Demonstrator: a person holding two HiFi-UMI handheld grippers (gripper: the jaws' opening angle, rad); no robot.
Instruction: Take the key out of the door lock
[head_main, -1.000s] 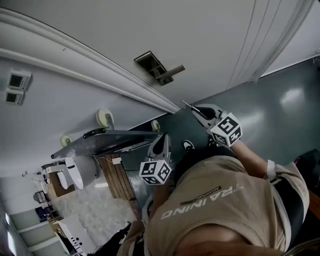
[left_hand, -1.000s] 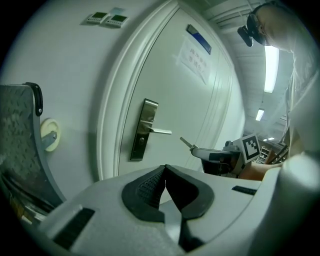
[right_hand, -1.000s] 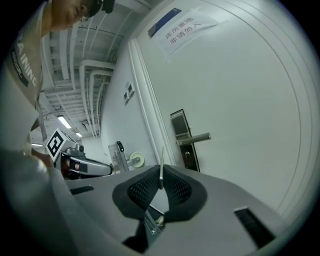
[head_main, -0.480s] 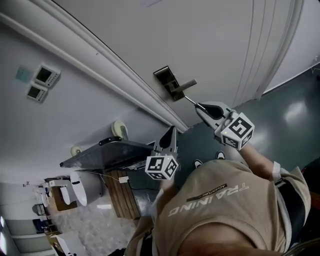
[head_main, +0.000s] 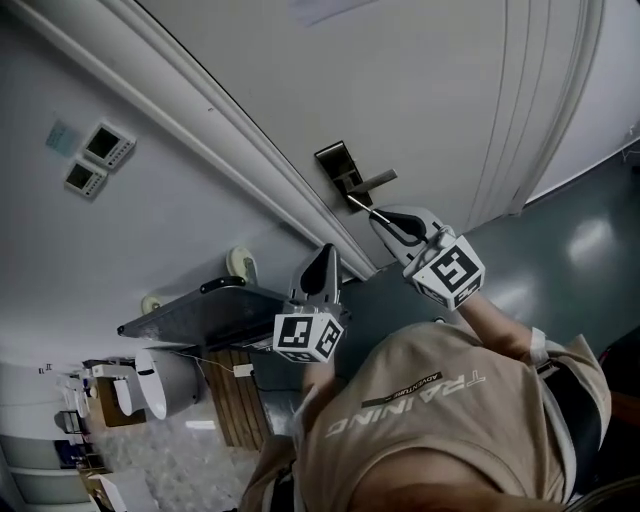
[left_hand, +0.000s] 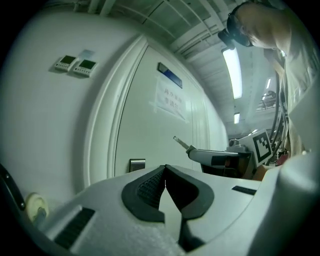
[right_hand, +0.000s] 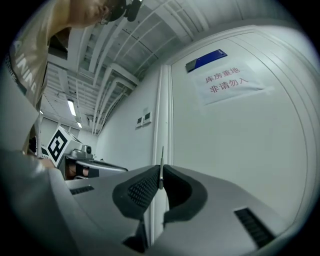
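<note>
Plainly, our right gripper (head_main: 380, 216) has its jaws closed on the key (head_main: 358, 205), which stands between the dark pads seen edge-on in the right gripper view, its thin blade (right_hand: 161, 162) poking out past the fingertips. From the head view the blade points toward about ten o'clock, at the lower end of the lock plate (head_main: 338, 165) on the pale door (head_main: 430, 90). The tip lies right at the plate, below the lever handle (head_main: 373, 181); whether it touches the keyhole or sits just clear of it we cannot tell from this angle. In the left gripper view the key (left_hand: 181, 143) shows as a bare rod with its tip in front of the door face.

Our left gripper (head_main: 327, 252) sits at roughly seven o'clock from the right one, near it but apart, jaws pressed together on nothing (left_hand: 165, 168). It faces the door frame, with the lock plate (left_hand: 136, 164) just above its pads.

Two small wall panels (head_main: 95, 158) sit at about nine o'clock from the lock (well apart from it), and a paper notice (right_hand: 227, 82) is fixed high on the door.
</note>
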